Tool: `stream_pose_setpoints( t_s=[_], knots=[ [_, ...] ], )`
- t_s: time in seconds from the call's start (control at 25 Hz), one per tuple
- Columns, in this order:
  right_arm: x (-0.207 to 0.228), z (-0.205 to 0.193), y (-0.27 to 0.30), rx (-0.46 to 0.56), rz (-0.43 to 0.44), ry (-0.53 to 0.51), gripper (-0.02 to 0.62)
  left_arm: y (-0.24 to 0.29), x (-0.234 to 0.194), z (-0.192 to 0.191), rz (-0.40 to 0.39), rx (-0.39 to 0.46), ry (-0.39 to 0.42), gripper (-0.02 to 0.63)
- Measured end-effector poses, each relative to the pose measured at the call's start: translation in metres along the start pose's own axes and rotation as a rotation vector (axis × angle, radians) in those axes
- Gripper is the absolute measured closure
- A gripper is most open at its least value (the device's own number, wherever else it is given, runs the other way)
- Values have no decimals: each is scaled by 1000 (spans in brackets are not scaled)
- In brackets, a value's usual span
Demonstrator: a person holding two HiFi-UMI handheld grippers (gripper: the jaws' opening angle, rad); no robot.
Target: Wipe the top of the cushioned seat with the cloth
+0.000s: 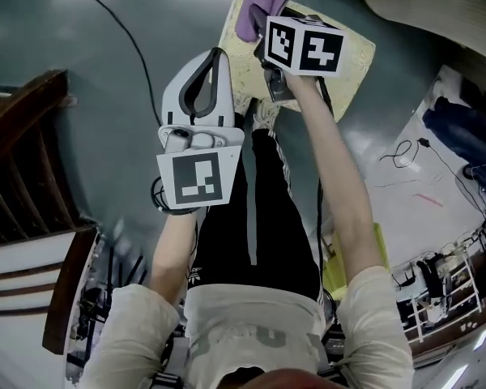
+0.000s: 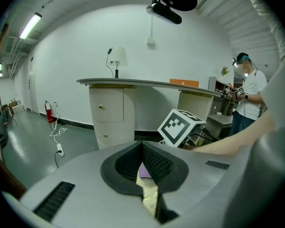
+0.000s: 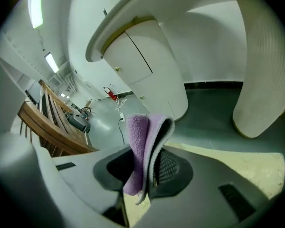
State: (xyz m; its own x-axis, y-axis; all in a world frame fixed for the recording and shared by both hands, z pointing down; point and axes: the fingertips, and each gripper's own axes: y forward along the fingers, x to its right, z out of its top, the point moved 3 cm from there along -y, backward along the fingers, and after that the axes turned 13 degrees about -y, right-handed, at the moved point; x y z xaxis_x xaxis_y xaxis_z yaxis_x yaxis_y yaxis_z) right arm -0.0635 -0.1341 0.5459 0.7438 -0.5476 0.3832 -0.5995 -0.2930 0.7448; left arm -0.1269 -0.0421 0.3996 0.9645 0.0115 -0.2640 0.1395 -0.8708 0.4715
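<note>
The left gripper [image 1: 217, 59], at 11 o'clock from centre, has its jaws pressed together on nothing, beside the left edge of the yellow cushioned seat [image 1: 352, 55]. At 12 o'clock, the right gripper [image 1: 263, 32] clamps a folded purple cloth [image 1: 257, 10] over the seat.

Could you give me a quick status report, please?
Left gripper shut, empty. Right gripper shut on cloth, over a seat corner. Seat top otherwise bare.
</note>
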Motion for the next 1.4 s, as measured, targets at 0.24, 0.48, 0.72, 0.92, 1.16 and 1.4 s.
stream_pose_setpoints(
  t_s=[0.24, 0.48, 0.72, 0.92, 1.16, 1.4],
  knots=[
    [-3, 1, 43, -99, 26, 51, 499, -9, -20, -6, 47, -5, -11, 600],
    [4, 2, 52, -140, 4, 32, 499, -10, -32, -5, 85, -13, -42, 600],
    [7, -1, 49, -154, -1, 7, 499, -3, -24, 1, 69, 0, -20, 600],
    [17, 0, 38, -164, -19, -18, 499, 10, -8, 7, 29, -17, 2, 600],
    [40, -16, 17, -175, -45, -22, 499, 16, 11, 1, -20, -32, 28, 600],
    [69, -33, -13, -189, -90, -27, 499, 21, 24, 2, -59, -49, 53, 600]
  ],
)
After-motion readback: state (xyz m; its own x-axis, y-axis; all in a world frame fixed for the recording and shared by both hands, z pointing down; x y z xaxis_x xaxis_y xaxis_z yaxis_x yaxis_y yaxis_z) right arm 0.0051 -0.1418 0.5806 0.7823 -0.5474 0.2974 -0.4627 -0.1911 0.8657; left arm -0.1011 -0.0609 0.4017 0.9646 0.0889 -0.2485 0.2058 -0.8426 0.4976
